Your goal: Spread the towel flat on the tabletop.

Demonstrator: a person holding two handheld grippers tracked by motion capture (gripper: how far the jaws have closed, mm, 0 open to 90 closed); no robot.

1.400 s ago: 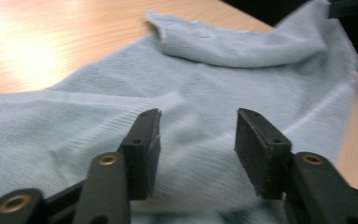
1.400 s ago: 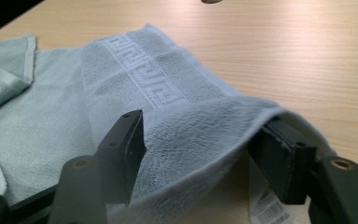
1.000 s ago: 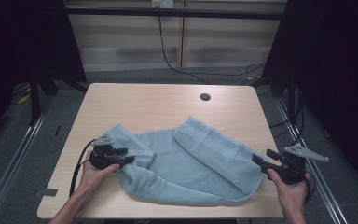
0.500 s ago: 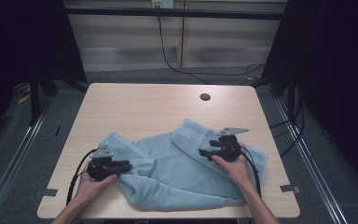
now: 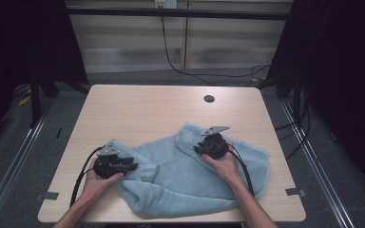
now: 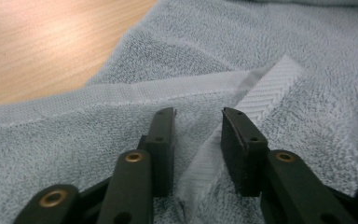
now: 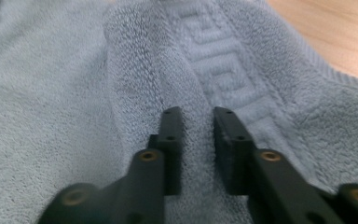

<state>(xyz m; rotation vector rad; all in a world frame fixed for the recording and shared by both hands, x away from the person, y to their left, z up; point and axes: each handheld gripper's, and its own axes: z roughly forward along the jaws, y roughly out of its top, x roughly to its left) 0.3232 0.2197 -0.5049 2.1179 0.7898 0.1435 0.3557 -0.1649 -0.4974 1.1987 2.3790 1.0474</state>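
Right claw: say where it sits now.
In the high view the right claw sits on the far fold of the blue towel, right of centre, nearer than the table's round hole.

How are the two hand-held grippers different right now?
The left hand-held gripper sits at the towel's left edge, near the table's front; the right hand-held gripper is over the towel's middle, farther back. The left's jaws straddle a flat white hem band; the right's have just been closing around a raised fold. The right carries a grey plate on top. Both point at the towel.
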